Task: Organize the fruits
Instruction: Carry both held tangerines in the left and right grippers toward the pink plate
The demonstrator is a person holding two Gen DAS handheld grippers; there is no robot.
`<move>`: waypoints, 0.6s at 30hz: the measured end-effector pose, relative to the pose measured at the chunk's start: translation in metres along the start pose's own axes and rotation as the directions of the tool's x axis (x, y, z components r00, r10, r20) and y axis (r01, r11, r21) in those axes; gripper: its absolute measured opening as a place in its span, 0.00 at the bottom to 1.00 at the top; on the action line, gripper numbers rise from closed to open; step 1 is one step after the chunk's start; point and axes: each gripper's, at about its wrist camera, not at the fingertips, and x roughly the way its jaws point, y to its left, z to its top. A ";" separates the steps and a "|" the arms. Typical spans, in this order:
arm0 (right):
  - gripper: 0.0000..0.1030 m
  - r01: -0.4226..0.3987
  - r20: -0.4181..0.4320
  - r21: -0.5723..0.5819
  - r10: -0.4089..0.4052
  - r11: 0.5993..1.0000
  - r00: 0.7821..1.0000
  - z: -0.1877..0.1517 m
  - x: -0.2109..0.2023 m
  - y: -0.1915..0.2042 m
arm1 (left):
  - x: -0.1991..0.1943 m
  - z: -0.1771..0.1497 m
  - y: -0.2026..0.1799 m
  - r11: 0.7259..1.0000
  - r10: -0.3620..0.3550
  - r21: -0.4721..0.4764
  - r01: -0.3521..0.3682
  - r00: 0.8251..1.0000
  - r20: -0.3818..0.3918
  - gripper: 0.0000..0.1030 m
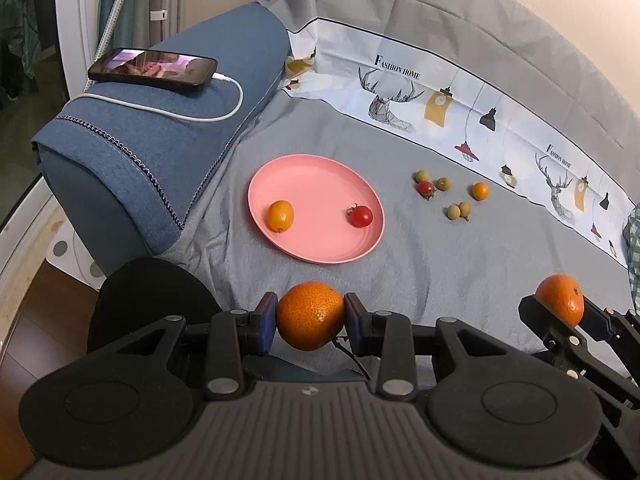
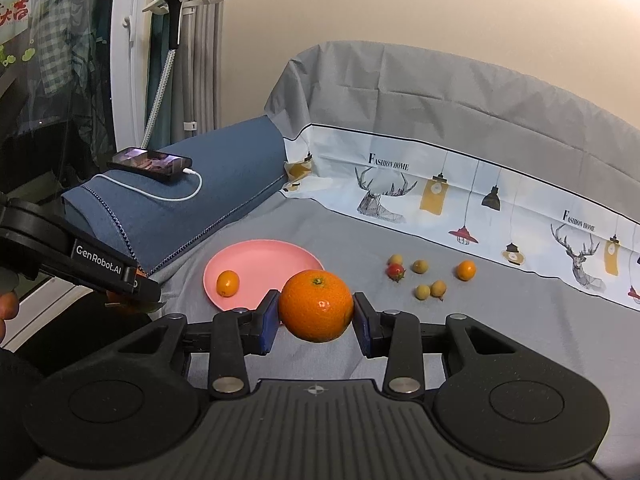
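Note:
My left gripper (image 1: 310, 316) is shut on a mandarin (image 1: 310, 314), held above the grey sheet just in front of the pink plate (image 1: 320, 248). The plate holds a kumquat (image 1: 280, 216) and a cherry tomato (image 1: 360, 216). My right gripper (image 2: 316, 312) is shut on a second mandarin (image 2: 316, 304), right of the left one; it also shows in the left wrist view (image 1: 560, 298). The plate (image 2: 256, 260) and kumquat (image 2: 227, 283) show in the right wrist view too. To the right of the plate lie loose fruits: a cherry tomato (image 1: 426, 189), a kumquat (image 1: 480, 191) and several small yellow-green fruits (image 1: 459, 210).
A blue sofa arm (image 1: 160, 152) stands left of the plate, with a phone (image 1: 154, 68) and its white cable on top. A printed white fabric band (image 1: 440, 112) runs along the back. The grey sheet (image 1: 460, 264) covers the seat.

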 end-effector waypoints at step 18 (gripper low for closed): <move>0.39 0.012 -0.033 0.008 -0.011 1.000 0.999 0.000 0.019 -0.004 | 0.015 0.011 0.009 0.999 -0.014 -0.039 0.012 0.999 -0.036 0.38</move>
